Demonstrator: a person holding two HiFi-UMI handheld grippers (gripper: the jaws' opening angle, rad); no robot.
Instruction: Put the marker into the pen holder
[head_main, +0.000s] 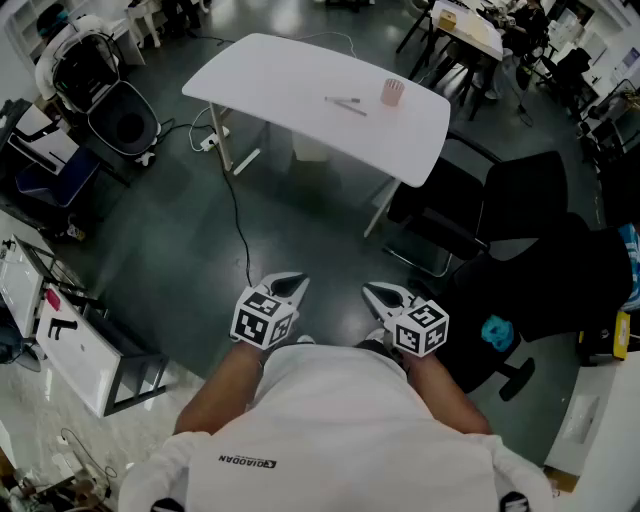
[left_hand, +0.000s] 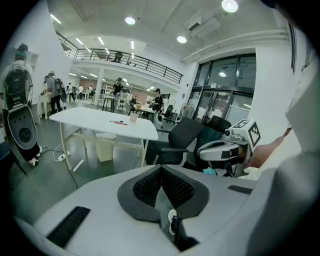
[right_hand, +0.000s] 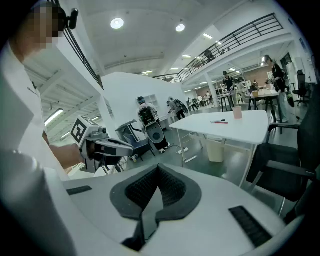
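Both the left gripper (head_main: 289, 286) and right gripper (head_main: 379, 294) were clenched on nothing, close to the person. Well apart, the marker (head_main: 345, 103) lay flat on the table (head_main: 270, 75) near the pen holder (head_main: 392, 91). A clumsy pinch might roll it off or topple that cup.

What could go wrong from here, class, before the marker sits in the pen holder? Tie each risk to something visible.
1. A black cable trails over the floor between the person and the white table; it could trip them.
2. The thin dark marker lies flat, and the left gripper and right gripper are shut; a late opening could knock it away.
3. The small pink pen holder stands near the marker; a careless reach might tip it.
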